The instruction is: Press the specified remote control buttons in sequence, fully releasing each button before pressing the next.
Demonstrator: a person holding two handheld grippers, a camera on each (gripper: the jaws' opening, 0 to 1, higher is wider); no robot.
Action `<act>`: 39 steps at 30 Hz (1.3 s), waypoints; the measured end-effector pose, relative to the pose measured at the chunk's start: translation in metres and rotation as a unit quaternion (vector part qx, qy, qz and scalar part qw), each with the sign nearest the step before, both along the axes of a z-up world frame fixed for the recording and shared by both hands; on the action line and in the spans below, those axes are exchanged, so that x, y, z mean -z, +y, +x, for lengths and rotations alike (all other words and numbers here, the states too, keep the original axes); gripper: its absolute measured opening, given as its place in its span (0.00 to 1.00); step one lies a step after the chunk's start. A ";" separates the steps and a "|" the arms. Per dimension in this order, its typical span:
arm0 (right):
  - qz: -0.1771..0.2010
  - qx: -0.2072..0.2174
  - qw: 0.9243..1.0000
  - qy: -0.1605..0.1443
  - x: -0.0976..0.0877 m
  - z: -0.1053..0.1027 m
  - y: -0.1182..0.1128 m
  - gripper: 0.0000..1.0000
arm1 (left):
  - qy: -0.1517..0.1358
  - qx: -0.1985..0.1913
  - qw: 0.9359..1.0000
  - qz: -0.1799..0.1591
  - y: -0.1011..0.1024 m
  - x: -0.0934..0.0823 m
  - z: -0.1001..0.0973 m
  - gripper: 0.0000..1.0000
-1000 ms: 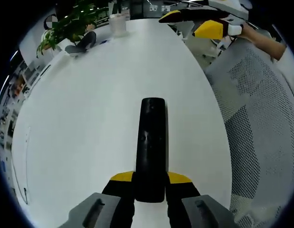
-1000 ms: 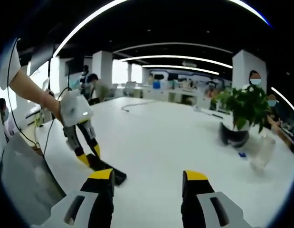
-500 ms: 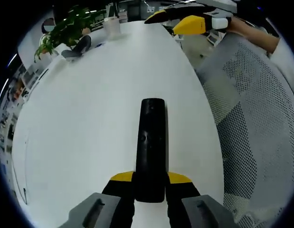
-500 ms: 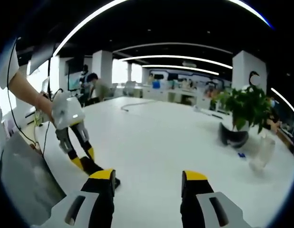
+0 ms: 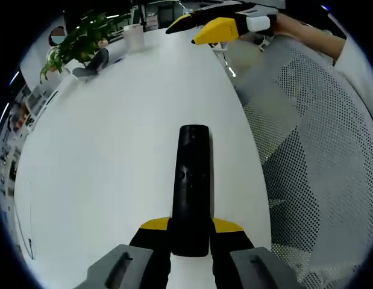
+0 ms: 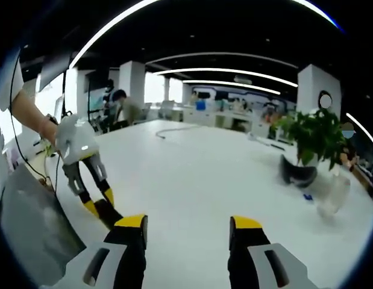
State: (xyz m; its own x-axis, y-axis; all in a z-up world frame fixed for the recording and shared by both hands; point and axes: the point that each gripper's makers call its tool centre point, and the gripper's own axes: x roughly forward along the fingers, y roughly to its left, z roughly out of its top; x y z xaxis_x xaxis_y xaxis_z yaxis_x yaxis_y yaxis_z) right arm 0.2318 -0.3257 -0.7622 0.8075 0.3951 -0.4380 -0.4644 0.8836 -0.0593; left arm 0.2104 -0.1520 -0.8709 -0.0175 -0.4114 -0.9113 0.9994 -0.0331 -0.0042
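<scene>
Remote (image 5: 193, 186) clamped in left gripper (image 5: 191, 232) jaws, lower centre of left gripper view, over white counter (image 5: 102, 150).
Right gripper (image 6: 187, 224) jaws apart, empty; potted plant (image 6: 310, 144) at right.

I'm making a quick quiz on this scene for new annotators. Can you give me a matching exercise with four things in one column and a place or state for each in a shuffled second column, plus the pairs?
Things:
1. remote control
2. right gripper
3. potted plant
4. clear cup

Places or states:
A. stands on the white table near the plant
B. jaws apart, nothing between them
C. clamped at its near end by the left gripper
D. green leaves, stands at the table's far side

Pairs: 1-C, 2-B, 3-D, 4-A
</scene>
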 end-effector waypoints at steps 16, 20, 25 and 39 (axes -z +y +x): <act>-0.008 -0.007 1.000 0.007 0.003 -0.001 0.002 0.51 | 0.003 0.008 1.000 0.005 0.001 0.000 -0.010 0.23; -0.010 -0.009 1.000 0.010 0.004 -0.002 0.003 0.50 | 0.004 0.008 1.000 0.006 0.001 0.000 -0.012 0.23; -0.011 -0.011 1.000 0.011 0.005 -0.002 0.003 0.49 | 0.003 0.011 1.000 0.007 0.001 0.000 -0.015 0.23; -0.020 -0.020 1.000 0.013 0.006 -0.004 0.006 0.45 | 0.002 0.014 1.000 0.012 0.003 0.000 -0.022 0.23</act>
State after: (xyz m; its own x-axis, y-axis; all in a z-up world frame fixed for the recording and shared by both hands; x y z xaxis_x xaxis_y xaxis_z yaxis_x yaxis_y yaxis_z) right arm 0.2281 -0.3197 -0.7683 0.7799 0.4080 -0.4746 -0.5008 0.8617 -0.0821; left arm 0.1883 -0.1493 -0.8706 -0.0322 -0.3888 -0.9207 0.9981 -0.0617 -0.0088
